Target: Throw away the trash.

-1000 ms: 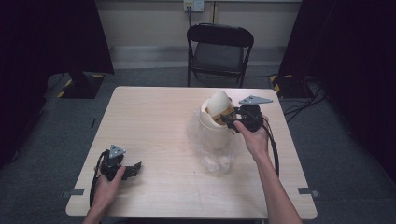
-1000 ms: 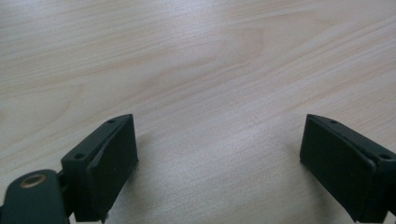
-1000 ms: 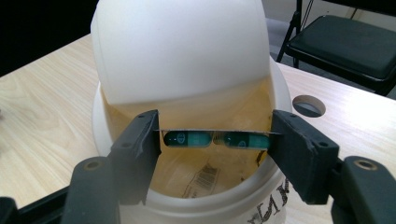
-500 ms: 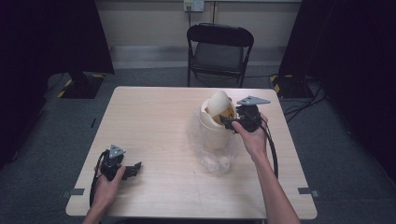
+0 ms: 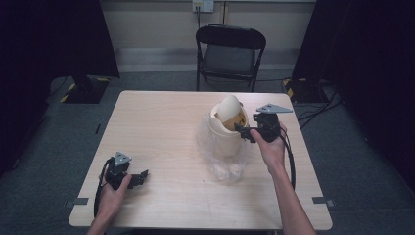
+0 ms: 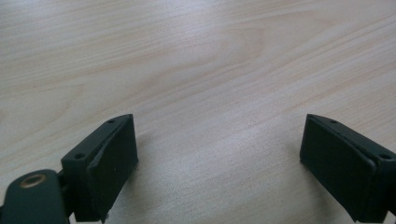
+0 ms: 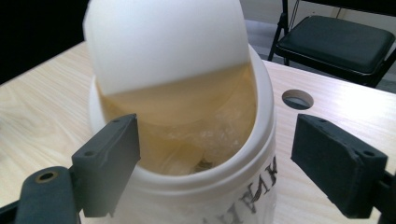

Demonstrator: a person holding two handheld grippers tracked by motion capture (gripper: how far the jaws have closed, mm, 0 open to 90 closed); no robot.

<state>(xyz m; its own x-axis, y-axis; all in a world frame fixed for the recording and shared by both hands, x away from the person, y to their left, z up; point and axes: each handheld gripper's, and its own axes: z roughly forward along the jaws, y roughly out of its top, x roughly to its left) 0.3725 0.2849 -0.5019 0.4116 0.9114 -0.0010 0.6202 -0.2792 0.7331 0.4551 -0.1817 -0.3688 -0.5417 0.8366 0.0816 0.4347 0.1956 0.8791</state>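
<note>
While seen from the high view, right hand-held gripper (image 5: 243, 132) held right of centre, level with the rim of a cream swing-lid bin (image 5: 226, 129) standing on the tabletop (image 5: 156, 122). Jaws spread wide in the right gripper view, one on either side of the bin's rim (image 7: 261, 140), clamping nothing; contact with the rim cannot be told. Bin lid flap (image 7: 163, 42) tilted, leaving the opening exposed; crumpled clear material inside, contents otherwise unclear. Dark lettering on the bin wall, cut off at the lower edge. Clear plastic bag (image 5: 222, 164) lying around the bin's base, spreading toward the lower centre of the frame. Round hole (image 7: 297, 99) in the tabletop just beyond the bin, middle right of the right gripper view. Left hand-held gripper (image 5: 142, 177) at lower left, resting low on the tabletop, well apart from the bin. Its jaws spread wide over bare wood grain in the left gripper view, holding nothing. Black folding chair (image 5: 230, 51) behind the tabletop, upper centre.
</note>
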